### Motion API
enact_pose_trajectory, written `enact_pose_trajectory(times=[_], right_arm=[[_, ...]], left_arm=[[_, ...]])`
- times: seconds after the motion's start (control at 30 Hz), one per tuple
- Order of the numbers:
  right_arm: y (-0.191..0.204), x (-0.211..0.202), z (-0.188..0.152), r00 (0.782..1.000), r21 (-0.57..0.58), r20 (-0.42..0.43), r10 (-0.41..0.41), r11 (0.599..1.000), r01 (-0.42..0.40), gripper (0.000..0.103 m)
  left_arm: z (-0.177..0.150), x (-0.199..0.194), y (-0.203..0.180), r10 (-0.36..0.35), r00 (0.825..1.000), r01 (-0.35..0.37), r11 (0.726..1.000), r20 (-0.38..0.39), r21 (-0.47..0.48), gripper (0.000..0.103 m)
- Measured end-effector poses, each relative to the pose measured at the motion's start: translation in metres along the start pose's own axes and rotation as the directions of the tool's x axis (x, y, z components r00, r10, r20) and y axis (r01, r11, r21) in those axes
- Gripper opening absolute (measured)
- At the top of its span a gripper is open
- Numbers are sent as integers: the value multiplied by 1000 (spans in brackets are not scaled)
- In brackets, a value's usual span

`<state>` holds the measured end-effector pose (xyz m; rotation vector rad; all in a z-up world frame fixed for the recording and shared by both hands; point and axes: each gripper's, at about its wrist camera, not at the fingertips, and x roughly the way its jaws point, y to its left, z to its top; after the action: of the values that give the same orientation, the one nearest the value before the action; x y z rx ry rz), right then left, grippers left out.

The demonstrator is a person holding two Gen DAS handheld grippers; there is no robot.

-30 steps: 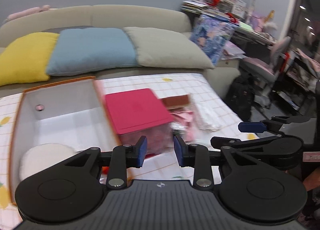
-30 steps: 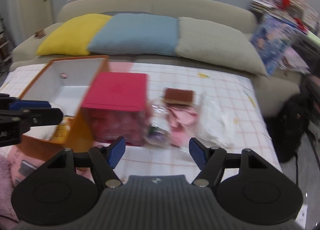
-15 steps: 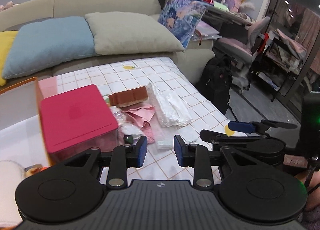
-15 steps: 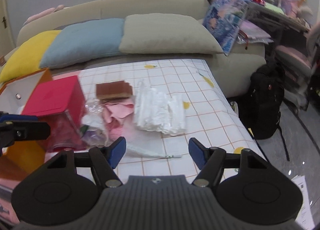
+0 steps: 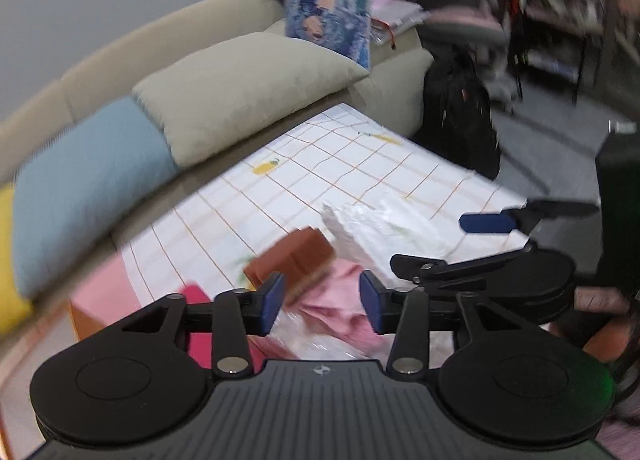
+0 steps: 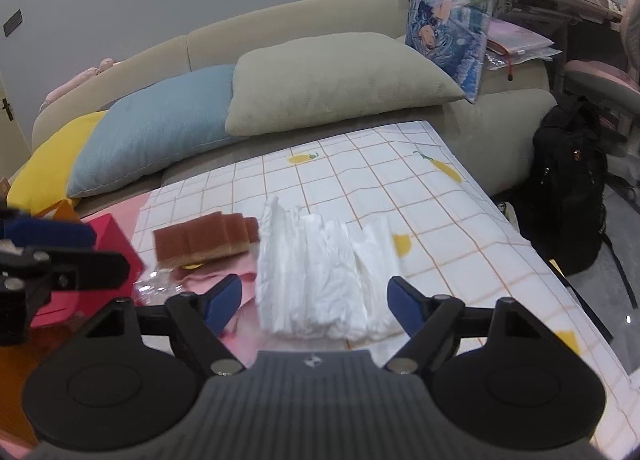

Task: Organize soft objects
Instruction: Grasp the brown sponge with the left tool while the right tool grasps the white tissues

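Three cushions are seen on the sofa [image 6: 288, 15] in the upper half of the right wrist view: one beige cushion [image 6: 332, 75], one blue cushion [image 6: 160, 123] and one yellow cushion [image 6: 52, 159]. One patterned pillow [image 6: 448, 27] is propped at the upper right. Below them the desk [image 6: 460, 227], covered by a checked cloth, fills the centre of the frame.

One stack of white folded cloths [image 6: 316, 280] is found at lower centre, directly ahead of the right gripper [image 6: 314, 302]. Its jaws have just been opening and are held wide on either side of the stack, with nothing pressed. One pink box [image 6: 108, 240] is seen at the left edge, one pink cloth [image 5: 336, 300] at lower centre of the left wrist view, and one brown sponge block [image 6: 208, 238] just left of the white stack; whether it is touching cannot be told.

The left gripper [image 5: 322, 306] has also just been opening; it is held moderately open above the pink cloth and empty.

A few risks are judged. If only the top layers of the white stack are pinched, it may be fanned out or dragged toward the desk edge. The pink cloth may be snagged together with the crinkled clear plastic [image 5: 316, 340] under it. With the left view blurred, the sponge could be knocked by a fast approach, and the two grippers, working close, could be bumped together.
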<state>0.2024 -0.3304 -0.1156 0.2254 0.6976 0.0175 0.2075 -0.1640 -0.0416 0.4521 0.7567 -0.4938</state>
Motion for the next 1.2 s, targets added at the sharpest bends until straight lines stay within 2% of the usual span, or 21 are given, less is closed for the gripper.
enact_pose_trajectory(times=[0.07, 0.23, 0.3, 0.47, 0.6, 0.63, 0.73, 0.8, 0.83, 0.87, 0.97, 1.07, 1.2], right_arm=[[-6, 11, 1, 1000, 35, -2, 26, 999, -26, 90], [-13, 37, 2, 999, 61, -15, 30, 998, -29, 92], [-20, 46, 4, 999, 109, -22, 45, 993, -43, 97], [-29, 64, 2, 997, 137, -80, 10, 991, 1, 98], [-41, 68, -1, 993, 216, -109, 49, 976, -25, 96], [-44, 70, -2, 991, 237, -121, 57, 971, -27, 94], [-47, 71, -3, 990, 246, -127, 61, 969, -28, 79], [-46, 71, -3, 988, 247, -135, 81, 968, -45, 59], [-46, 71, -4, 987, 243, -136, 80, 969, -45, 54], [-46, 73, -5, 985, 247, -149, 89, 968, -50, 39], [-49, 72, -5, 983, 263, -155, 96, 963, -52, 21], [-53, 67, -4, 986, 277, -135, 100, 959, -59, 18], [-57, 52, -2, 992, 286, -82, 97, 956, -70, 20]], left_arm=[[1, 12, -5, 8, 1000, -7, 996, -13, 91, 60], [3, 39, -12, 41, 998, -30, 964, -37, 263, 60], [6, 49, -13, 38, 997, -19, 959, -61, 281, 60], [9, 71, -18, 77, 991, -36, 939, -108, 341, 60], [14, 80, -13, 86, 989, -45, 951, -121, 306, 59], [16, 80, -11, 83, 989, -45, 956, -122, 288, 57], [20, 81, -6, 61, 990, -30, 973, -129, 228, 49], [22, 81, -4, 54, 990, -28, 979, -127, 200, 46], [22, 81, -4, 54, 991, -29, 981, -126, 192, 45], [23, 81, -3, 52, 991, -28, 982, -126, 185, 44], [24, 78, 0, 56, 993, -38, 987, -108, 158, 42], [26, 72, 3, 62, 994, -49, 990, -89, 133, 40], [32, 56, 9, 57, 997, -53, 994, -42, 93, 39]])
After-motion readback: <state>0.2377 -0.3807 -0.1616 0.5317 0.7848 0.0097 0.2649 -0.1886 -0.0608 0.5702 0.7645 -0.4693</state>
